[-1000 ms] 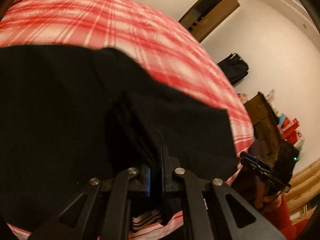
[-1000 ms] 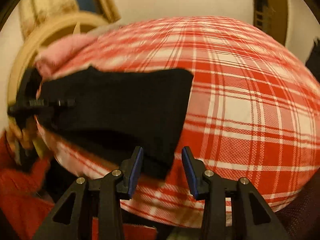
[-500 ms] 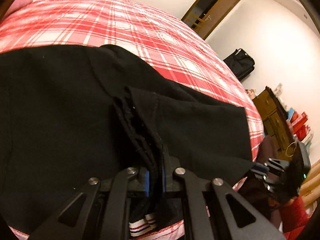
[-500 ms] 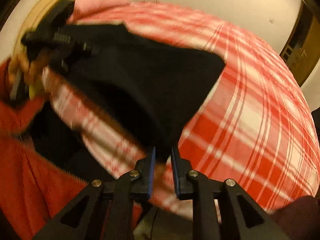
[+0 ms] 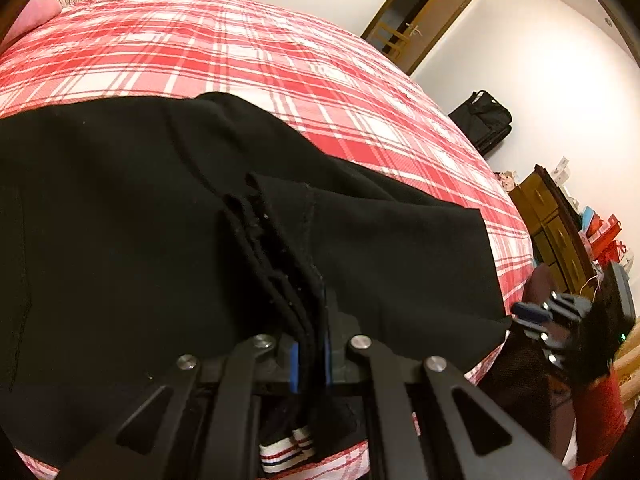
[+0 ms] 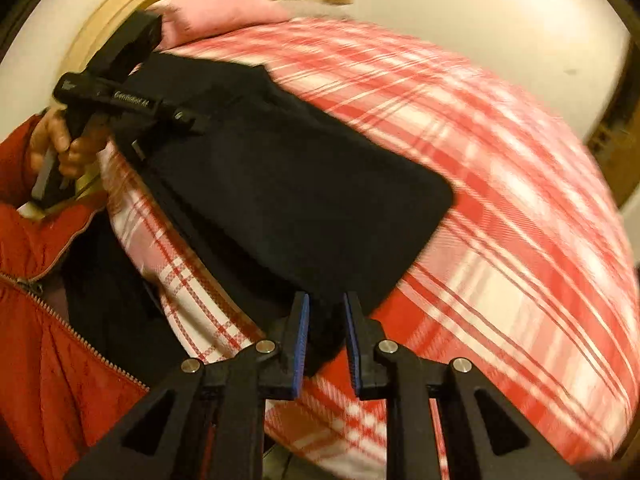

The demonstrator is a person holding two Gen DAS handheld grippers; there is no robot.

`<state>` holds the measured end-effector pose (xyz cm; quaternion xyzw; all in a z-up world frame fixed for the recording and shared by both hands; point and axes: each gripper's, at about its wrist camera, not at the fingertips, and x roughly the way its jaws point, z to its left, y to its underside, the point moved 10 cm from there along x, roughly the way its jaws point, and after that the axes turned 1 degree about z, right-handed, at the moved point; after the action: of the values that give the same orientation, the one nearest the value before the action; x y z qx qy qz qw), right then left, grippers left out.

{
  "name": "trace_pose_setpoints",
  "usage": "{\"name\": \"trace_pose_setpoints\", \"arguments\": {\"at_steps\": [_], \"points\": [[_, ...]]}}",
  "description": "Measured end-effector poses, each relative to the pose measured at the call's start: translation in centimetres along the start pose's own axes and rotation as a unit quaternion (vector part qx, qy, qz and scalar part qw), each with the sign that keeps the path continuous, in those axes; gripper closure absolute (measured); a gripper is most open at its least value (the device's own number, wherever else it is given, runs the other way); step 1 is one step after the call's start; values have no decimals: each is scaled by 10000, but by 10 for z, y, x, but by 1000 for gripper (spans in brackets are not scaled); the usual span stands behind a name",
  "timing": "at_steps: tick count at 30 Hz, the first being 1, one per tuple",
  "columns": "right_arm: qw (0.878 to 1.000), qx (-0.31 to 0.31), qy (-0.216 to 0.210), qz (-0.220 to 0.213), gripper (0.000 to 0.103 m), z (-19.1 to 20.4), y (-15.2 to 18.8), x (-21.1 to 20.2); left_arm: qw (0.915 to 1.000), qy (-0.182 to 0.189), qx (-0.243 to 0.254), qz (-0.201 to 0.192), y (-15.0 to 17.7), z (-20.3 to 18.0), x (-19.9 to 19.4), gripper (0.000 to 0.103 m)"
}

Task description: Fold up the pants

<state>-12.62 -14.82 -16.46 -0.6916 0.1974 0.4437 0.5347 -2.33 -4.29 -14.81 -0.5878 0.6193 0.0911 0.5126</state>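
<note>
Left wrist view: left gripper (image 5: 310, 354) clamped on a bunched stack of black pants (image 5: 120, 240) edges; pants lie folded flat on red plaid bedspread (image 5: 280, 60). Right wrist view: right gripper (image 6: 325, 340) parted slightly, pads either side of the pants (image 6: 288, 184) corner near the bed edge, not pinching. View motion-blurred.
</note>
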Motion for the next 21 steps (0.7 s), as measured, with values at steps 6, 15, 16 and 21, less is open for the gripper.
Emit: {"name": "trace_pose_setpoints", "arguments": {"at_steps": [6, 15, 16, 21], "points": [[9945, -190, -927, 438, 85, 12, 24, -3, 10000, -71, 32, -6, 0, -4, 2, 95], [9961, -342, 425, 692, 96, 21, 33, 12, 9999, -78, 58, 25, 0, -6, 2, 93], [9942, -331, 758, 685, 97, 21, 31, 14, 9999, -85, 56, 23, 1, -6, 2, 93], [9595, 1841, 2131, -47, 98, -44, 18, -17, 9999, 61, -77, -39, -3, -11, 0, 89]]}}
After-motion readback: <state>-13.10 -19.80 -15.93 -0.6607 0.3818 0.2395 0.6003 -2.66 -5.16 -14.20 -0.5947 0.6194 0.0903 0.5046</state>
